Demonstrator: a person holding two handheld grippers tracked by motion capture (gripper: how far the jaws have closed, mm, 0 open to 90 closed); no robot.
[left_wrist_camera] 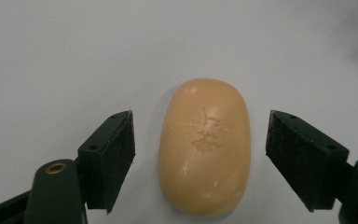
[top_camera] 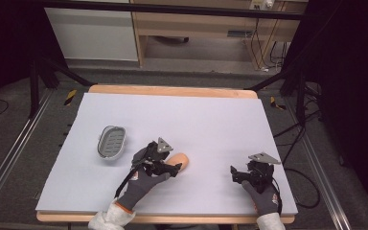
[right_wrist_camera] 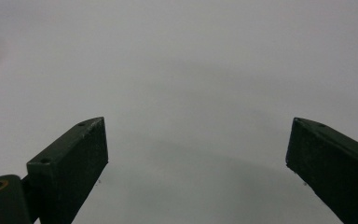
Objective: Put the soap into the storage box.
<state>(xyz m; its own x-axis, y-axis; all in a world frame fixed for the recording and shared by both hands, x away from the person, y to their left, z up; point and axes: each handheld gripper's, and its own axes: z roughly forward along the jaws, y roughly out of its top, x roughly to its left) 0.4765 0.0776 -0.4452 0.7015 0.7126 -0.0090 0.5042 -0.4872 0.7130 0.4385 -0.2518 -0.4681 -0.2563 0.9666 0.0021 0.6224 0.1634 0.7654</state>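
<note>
Soap bar [left_wrist_camera: 205, 147] lies flat on the white counter [top_camera: 211, 124], its long axis running straight between the left tongs [left_wrist_camera: 200, 154] — jaws wide apart, touching nothing. Right tongs [right_wrist_camera: 196, 154] hover well apart — equally agape, empty.

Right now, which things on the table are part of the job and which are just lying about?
In the job:
- soap, lying flat between the open left claw, not yet gripped
- soap dish, standing apart to the soap's left

Lying about:
- right claw, open over bare table
</note>
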